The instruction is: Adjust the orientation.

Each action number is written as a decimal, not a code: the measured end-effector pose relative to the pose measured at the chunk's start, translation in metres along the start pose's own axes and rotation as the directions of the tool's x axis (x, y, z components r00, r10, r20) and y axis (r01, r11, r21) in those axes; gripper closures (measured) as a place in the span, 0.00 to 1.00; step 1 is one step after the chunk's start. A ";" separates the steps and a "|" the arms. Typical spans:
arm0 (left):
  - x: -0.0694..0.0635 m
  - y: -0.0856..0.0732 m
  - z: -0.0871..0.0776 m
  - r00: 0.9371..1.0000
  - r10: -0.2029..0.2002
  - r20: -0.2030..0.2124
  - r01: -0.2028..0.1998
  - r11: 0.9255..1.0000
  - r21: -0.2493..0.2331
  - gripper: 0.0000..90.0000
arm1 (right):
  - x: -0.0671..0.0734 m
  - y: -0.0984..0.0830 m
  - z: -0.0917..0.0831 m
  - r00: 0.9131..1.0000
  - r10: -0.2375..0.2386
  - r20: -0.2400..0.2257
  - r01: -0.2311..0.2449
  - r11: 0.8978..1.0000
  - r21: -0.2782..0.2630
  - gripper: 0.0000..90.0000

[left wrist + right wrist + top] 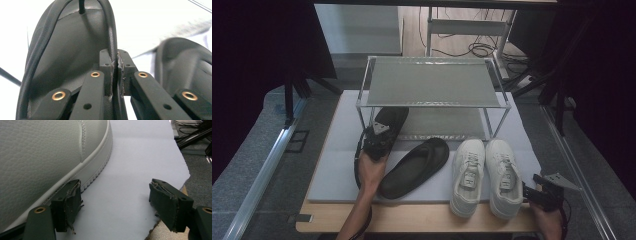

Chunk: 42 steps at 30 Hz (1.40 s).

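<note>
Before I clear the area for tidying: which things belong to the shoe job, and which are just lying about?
In the job:
left gripper, shut on the black flip-flop
second black flip-flop
two white sneakers
right gripper, open beside them
shoe rack

Lying about:
cables on the floor behind

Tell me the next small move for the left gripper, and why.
Probably lift and carry the black flip-flop forward onto the rack's lower shelf. The left gripper is shut on its strap, and the toe already points under the rack.
</note>
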State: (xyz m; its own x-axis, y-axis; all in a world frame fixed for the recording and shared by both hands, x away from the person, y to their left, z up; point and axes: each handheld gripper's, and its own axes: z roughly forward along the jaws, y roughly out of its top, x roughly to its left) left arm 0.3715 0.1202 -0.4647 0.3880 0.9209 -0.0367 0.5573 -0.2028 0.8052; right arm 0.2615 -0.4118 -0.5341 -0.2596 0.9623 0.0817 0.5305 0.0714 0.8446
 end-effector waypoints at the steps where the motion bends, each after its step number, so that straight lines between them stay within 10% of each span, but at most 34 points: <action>1: 0.001 0.002 0.005 1.000 -0.006 -0.011 0.006 1.000 0.001 0.93 | 0.000 0.000 0.000 1.000 0.000 0.000 0.000 1.000 0.000 0.29; 17: -0.008 0.018 0.047 0.993 -0.002 -0.120 0.008 0.999 0.051 0.92 | -0.001 0.000 0.000 1.000 0.004 -0.005 -0.004 1.000 -0.003 0.29; 27: -0.013 0.024 0.069 0.981 0.076 -0.179 -0.052 0.989 0.139 0.87 | -0.001 0.000 0.000 1.000 0.013 -0.011 -0.013 1.000 -0.003 0.29; 42: 0.000 0.007 0.024 1.000 0.026 -0.004 -0.025 0.997 0.070 0.75 | -0.001 0.000 0.000 1.000 0.011 -0.011 -0.012 1.000 -0.003 0.29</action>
State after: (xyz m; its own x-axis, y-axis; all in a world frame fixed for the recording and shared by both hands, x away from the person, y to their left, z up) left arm 0.3927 0.1113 -0.4734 0.3994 0.9167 -0.0136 0.5972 -0.2490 0.7624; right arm 0.2615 -0.4130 -0.5341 -0.2623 0.9601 0.0972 0.5314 0.0597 0.8450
